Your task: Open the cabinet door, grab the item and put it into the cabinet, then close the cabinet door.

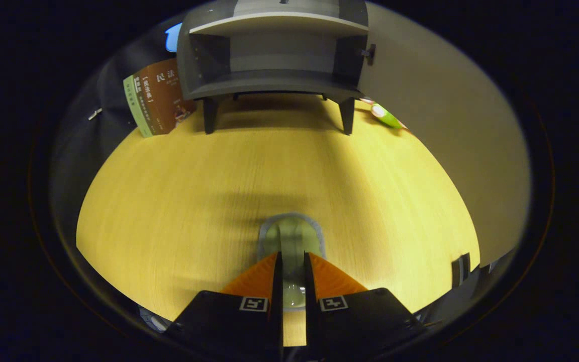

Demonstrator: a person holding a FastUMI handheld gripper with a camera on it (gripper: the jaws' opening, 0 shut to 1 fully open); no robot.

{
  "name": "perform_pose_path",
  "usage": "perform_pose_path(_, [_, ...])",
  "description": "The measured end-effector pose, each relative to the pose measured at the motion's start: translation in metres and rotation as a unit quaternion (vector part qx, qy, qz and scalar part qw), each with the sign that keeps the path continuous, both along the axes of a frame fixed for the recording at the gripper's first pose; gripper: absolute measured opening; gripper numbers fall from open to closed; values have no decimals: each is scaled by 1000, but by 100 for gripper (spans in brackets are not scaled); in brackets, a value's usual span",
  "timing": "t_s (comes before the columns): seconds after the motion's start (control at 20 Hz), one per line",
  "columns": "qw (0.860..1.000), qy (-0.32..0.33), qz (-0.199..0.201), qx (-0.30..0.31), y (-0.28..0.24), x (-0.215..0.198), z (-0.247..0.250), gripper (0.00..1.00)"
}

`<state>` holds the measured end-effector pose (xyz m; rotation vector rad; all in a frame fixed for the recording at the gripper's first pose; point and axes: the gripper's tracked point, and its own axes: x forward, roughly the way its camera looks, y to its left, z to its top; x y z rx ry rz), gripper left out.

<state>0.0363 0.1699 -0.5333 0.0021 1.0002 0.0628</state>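
A pale green oblong item [292,232] with a grey rim sits between my fingers, its far end reaching just past them over the wooden table [179,191]. My gripper [293,256] is shut on it, with both fingers pressing its sides. I cannot tell whether the item rests on the table or hangs just above it. Far ahead at the back of the table stands the grey cabinet [274,83] on short legs. Its inside is open to me, with one shelf across. Its pale door [435,110] is swung open to the right, and a small dark knob [369,52] shows at the door's edge.
A brown and green book [156,98] leans against the cabinet's left side. A small green and white object [386,115] lies by the cabinet's right front leg, under the open door. A wide stretch of table lies between my fingers and the cabinet.
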Motion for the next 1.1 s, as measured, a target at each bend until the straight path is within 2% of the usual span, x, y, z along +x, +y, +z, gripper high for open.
perform_pose_path(0.05, [1000,0,-2,3,1,-2,3,16])
perform_pose_path(0.2, [1000,-4,-2,7,2,0,11,16])
perform_pose_path(0.3, [1000,-20,-3,15,1,4,34,16])
perform_pose_path(0.7, [992,-104,-19,65,4,43,184,16])
perform_pose_path(1.1, [979,-172,-26,108,12,114,319,16])
